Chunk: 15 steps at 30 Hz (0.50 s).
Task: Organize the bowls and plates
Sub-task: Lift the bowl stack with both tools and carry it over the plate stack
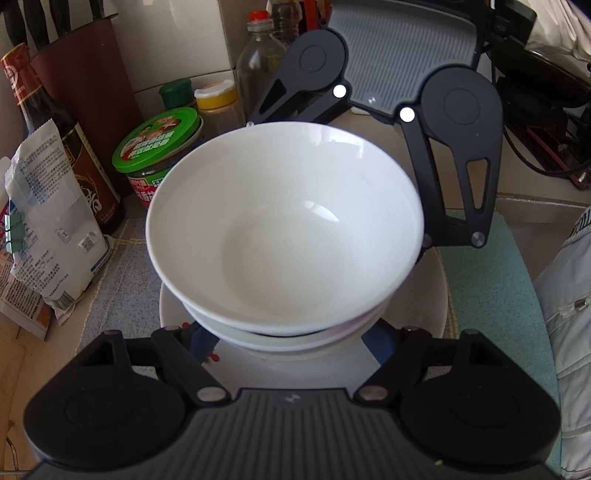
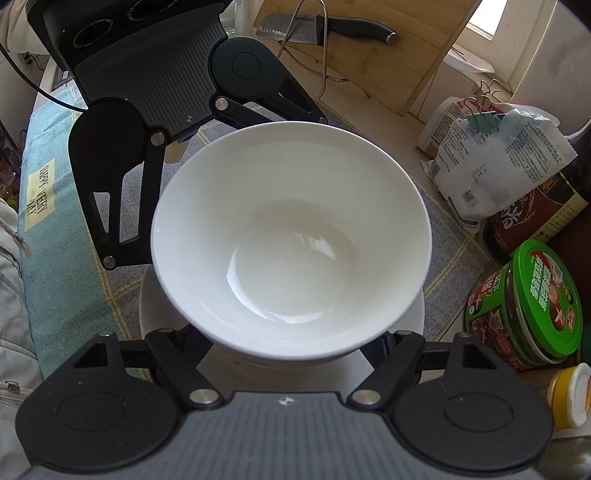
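Note:
Two nested white bowls point(image 1: 284, 229) stand on a white plate point(image 1: 417, 299) with a red mark. My left gripper point(image 1: 288, 334) reaches under the rim from the near side, and its blue pads sit against the lower bowl. Opposite, the right gripper's fingers point(image 1: 430, 177) run down behind the far rim. In the right wrist view the top bowl point(image 2: 291, 236) fills the middle above the plate point(image 2: 412, 326). My right gripper point(image 2: 290, 343) clasps the bowl's sides below the rim, tips hidden. The left gripper's fingers point(image 2: 153, 184) come in from the far left.
A green-lidded jar point(image 1: 159, 147), a dark sauce bottle point(image 1: 74, 147), a white bag point(image 1: 48, 229) and a yellow-capped jar point(image 1: 216, 99) crowd one side. A teal mat point(image 1: 491, 295) lies on the other. A cutting board point(image 2: 369, 74) with a knife point(image 2: 332, 29) leans behind.

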Tool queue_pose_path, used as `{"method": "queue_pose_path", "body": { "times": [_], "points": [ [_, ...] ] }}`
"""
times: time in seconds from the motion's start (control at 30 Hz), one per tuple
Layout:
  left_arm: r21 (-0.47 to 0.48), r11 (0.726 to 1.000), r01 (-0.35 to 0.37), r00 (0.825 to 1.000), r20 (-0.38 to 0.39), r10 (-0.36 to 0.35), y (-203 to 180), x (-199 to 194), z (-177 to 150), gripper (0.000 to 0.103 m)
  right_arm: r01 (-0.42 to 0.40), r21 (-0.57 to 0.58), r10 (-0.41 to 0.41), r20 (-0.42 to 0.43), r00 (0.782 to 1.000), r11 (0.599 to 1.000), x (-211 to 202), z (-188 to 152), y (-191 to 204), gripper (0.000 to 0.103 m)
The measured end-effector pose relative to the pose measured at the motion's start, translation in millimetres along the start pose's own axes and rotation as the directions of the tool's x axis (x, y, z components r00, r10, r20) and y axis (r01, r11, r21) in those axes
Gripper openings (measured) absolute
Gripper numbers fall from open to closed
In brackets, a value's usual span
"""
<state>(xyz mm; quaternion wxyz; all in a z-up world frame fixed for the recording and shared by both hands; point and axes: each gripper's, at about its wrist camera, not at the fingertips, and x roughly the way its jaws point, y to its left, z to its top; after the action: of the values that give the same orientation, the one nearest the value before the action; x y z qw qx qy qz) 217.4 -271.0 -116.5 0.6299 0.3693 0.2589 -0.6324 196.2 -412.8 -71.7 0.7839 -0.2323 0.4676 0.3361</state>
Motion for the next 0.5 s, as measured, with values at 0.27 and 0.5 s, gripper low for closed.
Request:
{"method": "queue_pose_path", "body": {
  "times": [0.27, 0.5],
  "points": [
    [-0.006, 1.0, 0.001, 1.0, 0.003, -0.001, 0.7, 0.5, 0.1, 0.081, 0.004, 0.004, -0.004, -0.003, 1.0, 1.0, -0.7, 0.7, 1.6, 0.085],
    [-0.019, 1.0, -0.01, 1.0, 0.01, 0.011, -0.1, 1.0, -0.1, 0.083, 0.023, 0.012, -0.023, 0.006, 1.0, 1.0, -2.6, -1.0, 3.1, 0.087]
  ]
}}
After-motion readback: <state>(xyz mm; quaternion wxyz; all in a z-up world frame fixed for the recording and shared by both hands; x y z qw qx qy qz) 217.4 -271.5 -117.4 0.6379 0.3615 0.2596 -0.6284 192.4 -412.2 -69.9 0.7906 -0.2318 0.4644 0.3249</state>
